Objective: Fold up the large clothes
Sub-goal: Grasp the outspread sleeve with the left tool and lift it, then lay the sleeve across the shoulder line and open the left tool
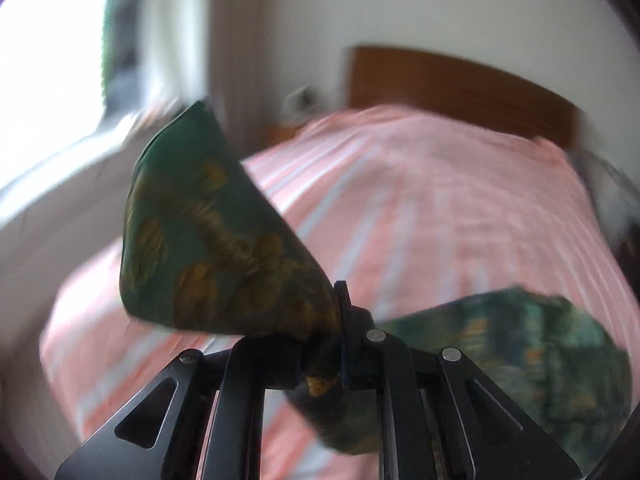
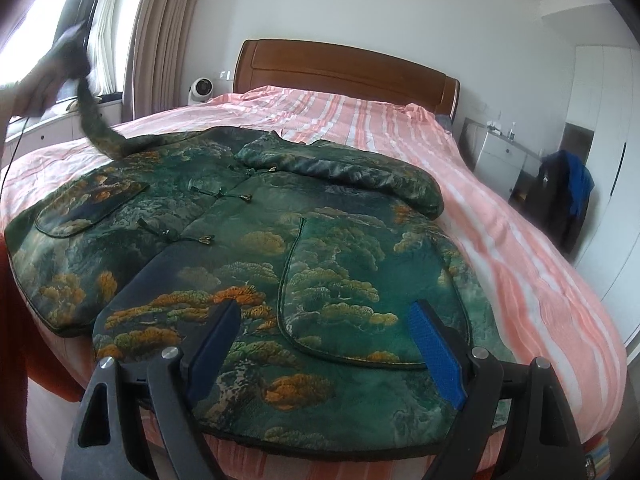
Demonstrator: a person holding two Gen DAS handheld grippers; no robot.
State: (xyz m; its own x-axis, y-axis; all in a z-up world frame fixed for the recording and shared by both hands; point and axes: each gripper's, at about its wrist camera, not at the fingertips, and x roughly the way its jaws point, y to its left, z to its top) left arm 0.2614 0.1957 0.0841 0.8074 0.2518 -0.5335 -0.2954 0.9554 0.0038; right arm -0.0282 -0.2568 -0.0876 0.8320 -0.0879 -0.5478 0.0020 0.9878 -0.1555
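Observation:
A green padded jacket (image 2: 240, 240) with gold cloud patterns lies front-up on the pink striped bed (image 2: 500, 220). Its right sleeve is folded across the chest. My left gripper (image 1: 328, 344) is shut on the end of the other sleeve (image 1: 208, 232), which fans out past the fingers. In the right wrist view that sleeve (image 2: 94, 120) rises off the bed to the blurred left gripper (image 2: 68, 52) at the upper left. My right gripper (image 2: 324, 312) is open just above the jacket's near hem, by a pocket, with nothing gripped.
A wooden headboard (image 2: 344, 68) stands at the far end, with a white fan (image 2: 202, 90) and curtains (image 2: 164, 32) to its left. On the right are a white cabinet (image 2: 500, 156) and a dark bag with blue cloth (image 2: 568, 196). Red-orange fabric (image 2: 12, 320) fills the left edge.

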